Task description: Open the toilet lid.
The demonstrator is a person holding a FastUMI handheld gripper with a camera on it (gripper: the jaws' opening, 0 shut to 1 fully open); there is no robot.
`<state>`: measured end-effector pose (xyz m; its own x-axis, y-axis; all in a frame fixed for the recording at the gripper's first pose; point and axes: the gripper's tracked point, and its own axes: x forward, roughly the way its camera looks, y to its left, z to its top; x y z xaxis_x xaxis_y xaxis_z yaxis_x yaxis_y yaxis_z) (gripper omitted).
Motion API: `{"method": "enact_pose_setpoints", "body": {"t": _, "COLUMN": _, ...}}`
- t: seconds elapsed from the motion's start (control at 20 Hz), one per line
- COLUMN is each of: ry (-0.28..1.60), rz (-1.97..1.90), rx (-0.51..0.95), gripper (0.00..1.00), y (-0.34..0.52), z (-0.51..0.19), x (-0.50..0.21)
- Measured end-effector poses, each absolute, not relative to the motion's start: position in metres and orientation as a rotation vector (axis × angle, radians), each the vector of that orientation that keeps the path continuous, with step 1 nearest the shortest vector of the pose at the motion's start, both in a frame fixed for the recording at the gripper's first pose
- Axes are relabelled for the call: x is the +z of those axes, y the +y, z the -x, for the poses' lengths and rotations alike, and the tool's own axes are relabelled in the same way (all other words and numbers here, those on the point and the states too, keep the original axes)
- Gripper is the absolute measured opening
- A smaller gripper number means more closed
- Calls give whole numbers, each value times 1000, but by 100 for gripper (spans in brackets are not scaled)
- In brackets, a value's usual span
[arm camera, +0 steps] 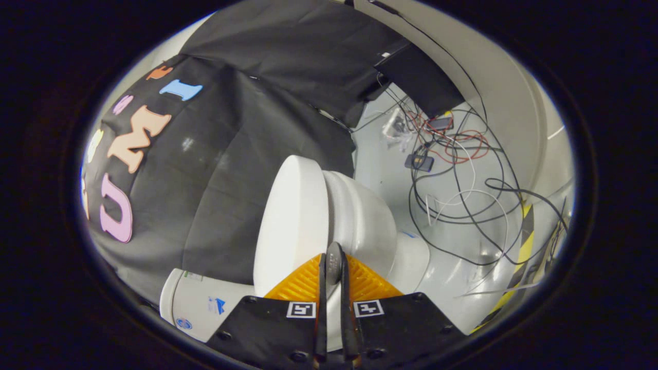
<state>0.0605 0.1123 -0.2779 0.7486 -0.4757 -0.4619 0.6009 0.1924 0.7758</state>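
White plastic toilet lid [290,226] stands raised on its edge, its broad flat face toward the black cloth wall [221,169]. Beside it sits the rounded white toilet bowl [367,216], and the tank [198,303] lies low against the cloth. The gripper [334,267] has its two fingers drawn close together, nearly touching, their tips right at the lid's lower rim where lid meets bowl; whether they pinch that rim cannot be told. Beyond the bowl, pale floor [462,246] opens out, strewn with loose black, white and red cables [462,169]. A yellow-and-black striped strip [524,241] marks the floor's far edge.
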Motion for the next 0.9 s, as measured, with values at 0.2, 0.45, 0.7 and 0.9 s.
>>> {"method": "enact_pose_setpoints", "body": {"t": 0.2, "ry": 95, "rz": -1053, "rx": -730, "gripper": 12, "y": 119, "z": -66, "x": -240}}
{"method": "enact_pose_setpoints", "body": {"t": 0.45, "ry": 33, "rz": -933, "rx": -649, "gripper": 13, "y": 136, "z": -79, "x": -183}}
{"method": "enact_pose_setpoints", "body": {"t": 0.7, "ry": 39, "rz": -782, "rx": -570, "gripper": 13, "y": 164, "z": -91, "x": -139}}
{"method": "enact_pose_setpoints", "body": {"t": 0.9, "ry": 39, "rz": -707, "rx": -520, "gripper": 13, "y": 178, "z": -98, "x": -122}}
